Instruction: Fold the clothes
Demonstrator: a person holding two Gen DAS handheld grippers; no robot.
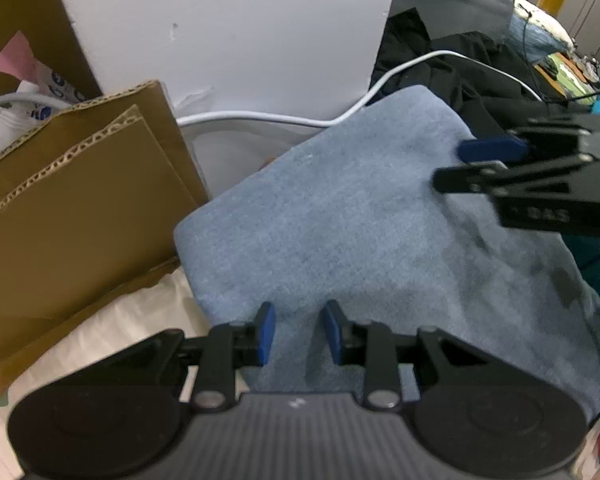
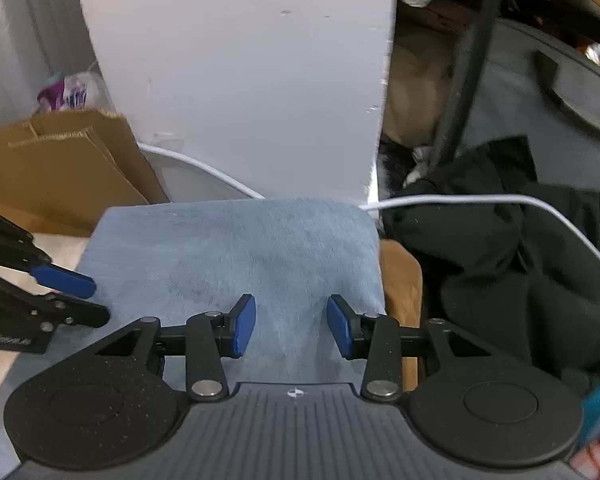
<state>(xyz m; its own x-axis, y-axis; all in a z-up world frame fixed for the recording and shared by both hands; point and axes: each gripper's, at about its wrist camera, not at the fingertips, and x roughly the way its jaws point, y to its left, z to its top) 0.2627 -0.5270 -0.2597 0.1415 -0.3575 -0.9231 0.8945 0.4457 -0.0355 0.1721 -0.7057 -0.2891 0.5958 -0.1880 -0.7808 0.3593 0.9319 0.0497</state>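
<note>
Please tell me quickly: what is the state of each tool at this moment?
Left tool: open, nothing held, over the folded light-blue fabric cloth.
Right tool: open, nothing held, over the same cloth.

White panel (image 2: pixel 236 92) (upright) behind cloth (image 2: pixel 236 248)

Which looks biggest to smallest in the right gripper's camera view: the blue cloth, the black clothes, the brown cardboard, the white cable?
As they appear, not true size:
1. Black clothes and blue cloth: too alike to rank, and the gripper hides part of the cloth.
2. Brown cardboard.
3. White cable, a thin line.
</note>
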